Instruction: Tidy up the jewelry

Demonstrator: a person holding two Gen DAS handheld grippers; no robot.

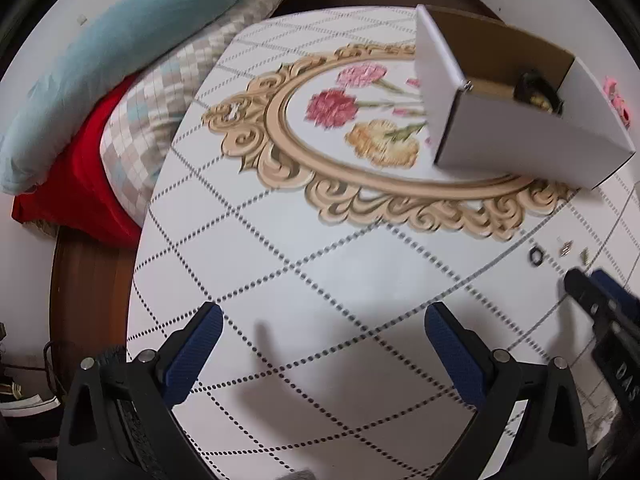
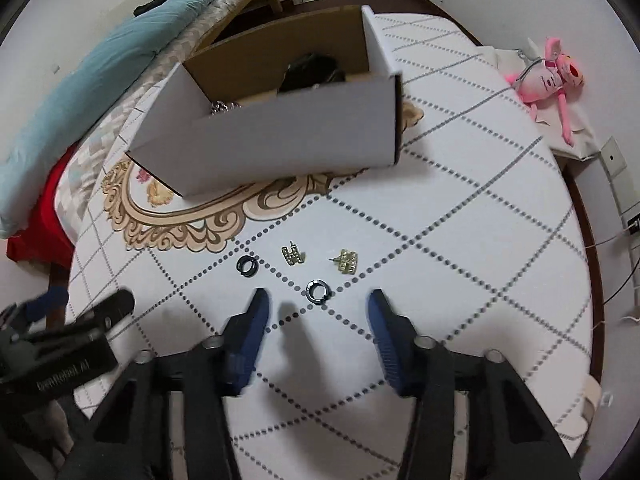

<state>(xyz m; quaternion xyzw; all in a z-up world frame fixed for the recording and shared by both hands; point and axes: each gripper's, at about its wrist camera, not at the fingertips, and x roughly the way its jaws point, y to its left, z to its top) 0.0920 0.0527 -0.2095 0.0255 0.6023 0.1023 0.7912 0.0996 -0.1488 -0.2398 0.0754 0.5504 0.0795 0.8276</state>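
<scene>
With the right claw (image 2: 316,308) spread and empty just behind the black hoop earring (image 2: 317,291), its thick pads may skid the thin ring across the table (image 2: 460,240) instead of pinching it.

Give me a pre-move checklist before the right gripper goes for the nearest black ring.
1. Right gripper jaws open and empty: ok.
2. Nearest black ring lies just ahead, between the jaws: ok.
3. Ring apart from the gold earrings: ok.
4. Left gripper open, clear of the ring: ok.
5. White box open-topped, ready to receive: ok.
6. Free room inside the box: cannot tell.
</scene>
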